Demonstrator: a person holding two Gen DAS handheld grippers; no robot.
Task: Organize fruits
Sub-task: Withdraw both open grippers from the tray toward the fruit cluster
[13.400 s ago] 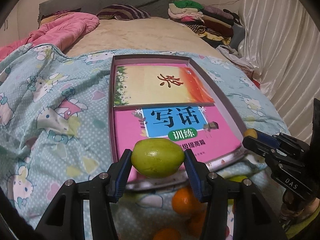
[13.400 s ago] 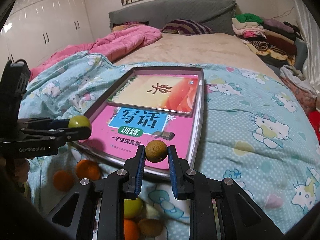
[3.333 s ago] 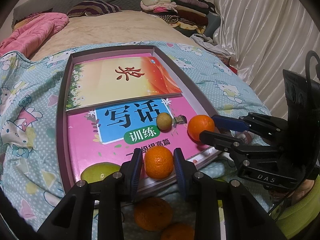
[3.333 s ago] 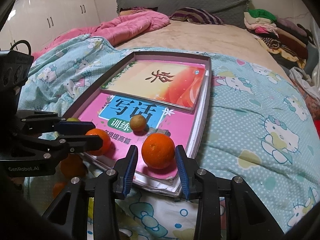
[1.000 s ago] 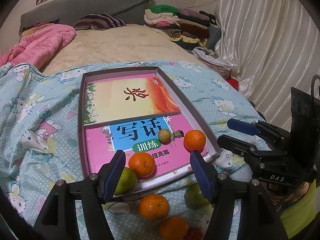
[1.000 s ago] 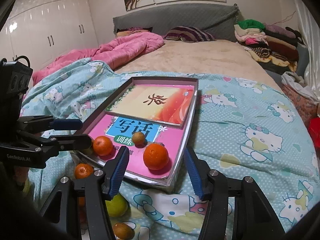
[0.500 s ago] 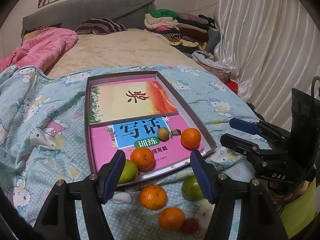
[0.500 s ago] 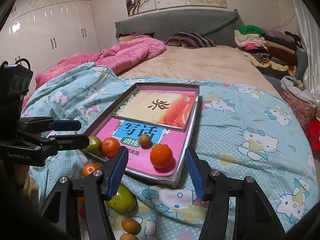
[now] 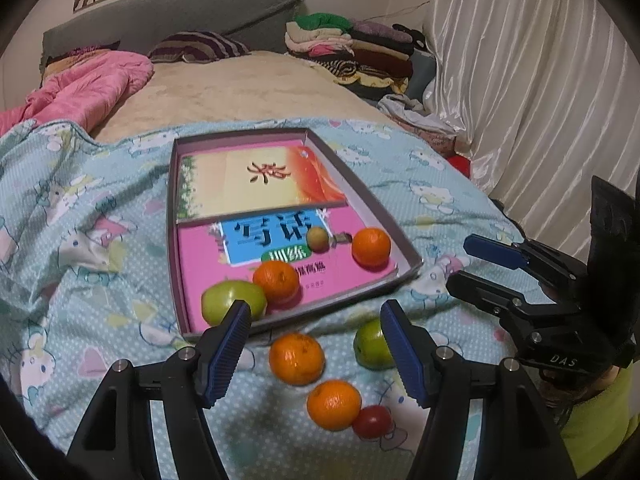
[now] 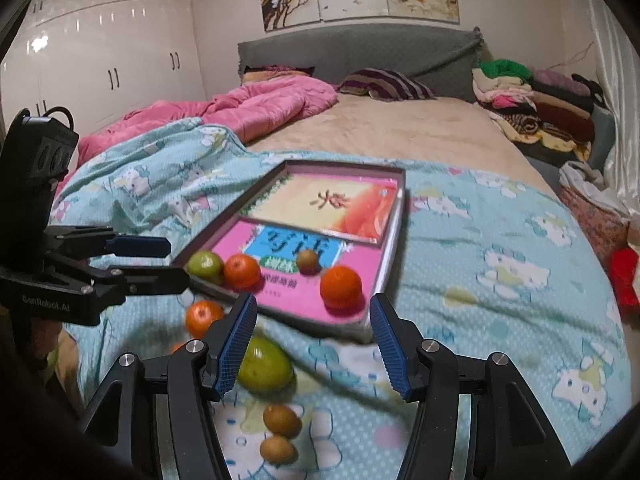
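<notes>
Left gripper [image 9: 316, 342] and right gripper [image 10: 312, 332] pulled back from tray [image 9: 404, 246], jaws open (both empty), oranges left inside.

Green fruit [image 9: 372, 346] partly hidden behind fingers [image 9: 404, 354]

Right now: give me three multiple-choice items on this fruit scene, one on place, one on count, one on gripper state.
1. Where does the green fruit nearest the left gripper's left finger lie?
A. in the tray
B. on the pillow
C. on the clothes pile

2. How many oranges are in the tray?
A. none
B. two
C. five

3. The left gripper is:
A. shut on an orange
B. shut on a book
C. open, empty

Key:
1. A: the green fruit sits inside the tray at its near corner.
2. B: one orange, another orange.
3. C: left gripper jaws are apart, gripping nothing.
</notes>
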